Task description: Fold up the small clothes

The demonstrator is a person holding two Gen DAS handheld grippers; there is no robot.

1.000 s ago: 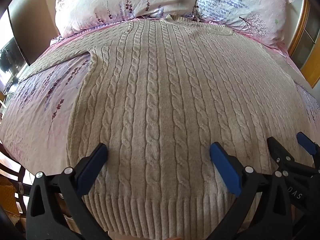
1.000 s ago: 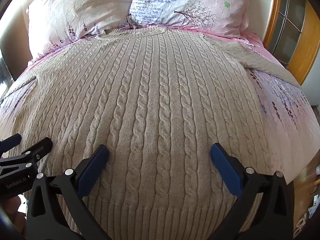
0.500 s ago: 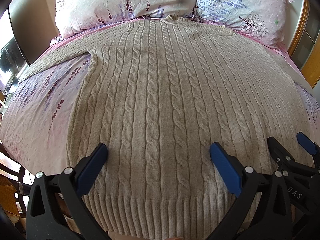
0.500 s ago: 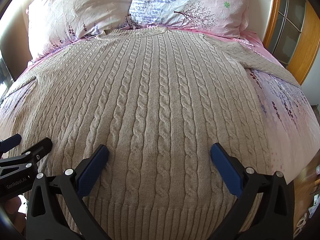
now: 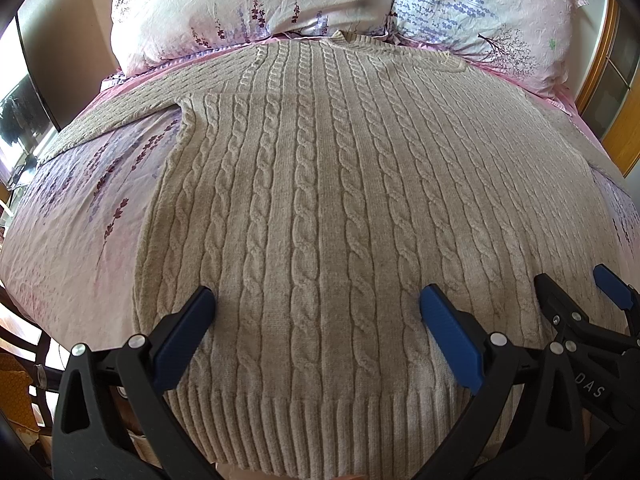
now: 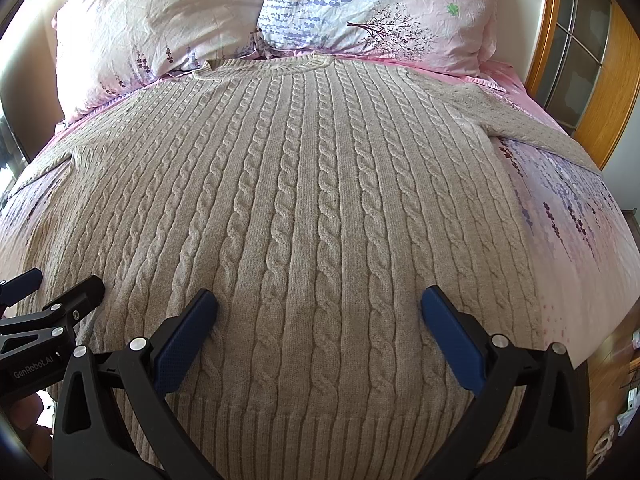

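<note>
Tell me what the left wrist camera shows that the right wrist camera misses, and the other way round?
Only the left view shows the sweater's left sleeve fully stretched out and a dark screen at the edge. Only the right view shows the right sleeve and the wooden glazed door. Both show the cable-knit sweater lying flat, two pillows, and both open claws, left and right.

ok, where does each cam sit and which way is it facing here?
Left wrist: on the left gripper, low over the sweater hem, facing up the bed toward the pillows; own open fingers show, plus the right gripper at right.
Right wrist: on the right gripper, same heading, offset right; own open fingers show, the left gripper at left.
Shared: sweater, pillows, floral sheet.
</note>
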